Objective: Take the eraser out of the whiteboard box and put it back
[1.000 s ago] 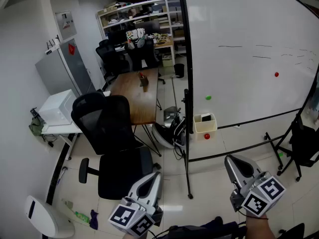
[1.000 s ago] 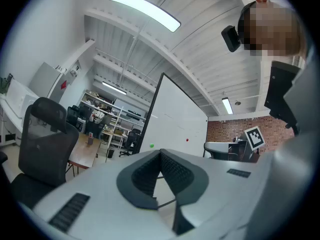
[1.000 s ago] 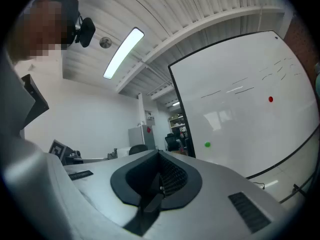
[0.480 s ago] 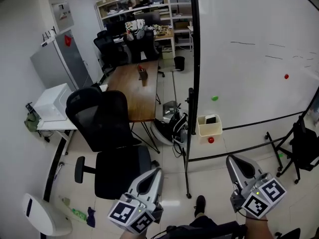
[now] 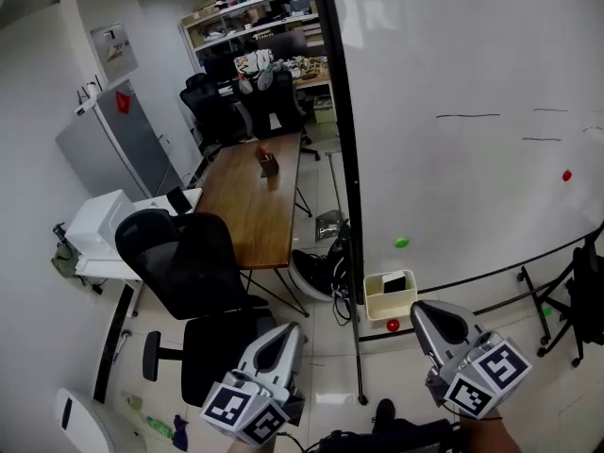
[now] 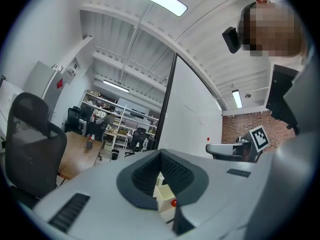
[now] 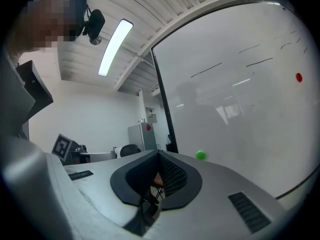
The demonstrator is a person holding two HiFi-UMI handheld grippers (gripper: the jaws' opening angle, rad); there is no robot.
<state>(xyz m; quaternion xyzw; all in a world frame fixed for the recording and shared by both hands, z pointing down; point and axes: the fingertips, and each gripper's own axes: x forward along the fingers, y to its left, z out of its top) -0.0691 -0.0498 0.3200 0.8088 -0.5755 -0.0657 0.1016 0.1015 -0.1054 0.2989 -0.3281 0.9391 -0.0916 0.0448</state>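
A cream whiteboard box (image 5: 389,295) hangs at the lower left of the big whiteboard (image 5: 472,111). A dark eraser (image 5: 395,283) lies inside it. A red magnet (image 5: 393,326) sits just below the box and a green magnet (image 5: 401,243) above it. My right gripper (image 5: 422,311) is shut and empty, its tip a little below and right of the box. My left gripper (image 5: 288,330) is also shut and empty, further left, over the floor. In the left gripper view the box (image 6: 165,199) shows through the loop of the jaws.
The whiteboard's black post (image 5: 344,206) and stand foot (image 5: 360,385) rise between the two grippers. A black office chair (image 5: 189,272) and a wooden table (image 5: 255,192) stand to the left. A bag with cables (image 5: 316,270) lies on the floor by the post.
Both grippers and the view have advanced toward the whiteboard. The box now sits lower in the head view, close above the right gripper's tip. Both jaws stay shut.
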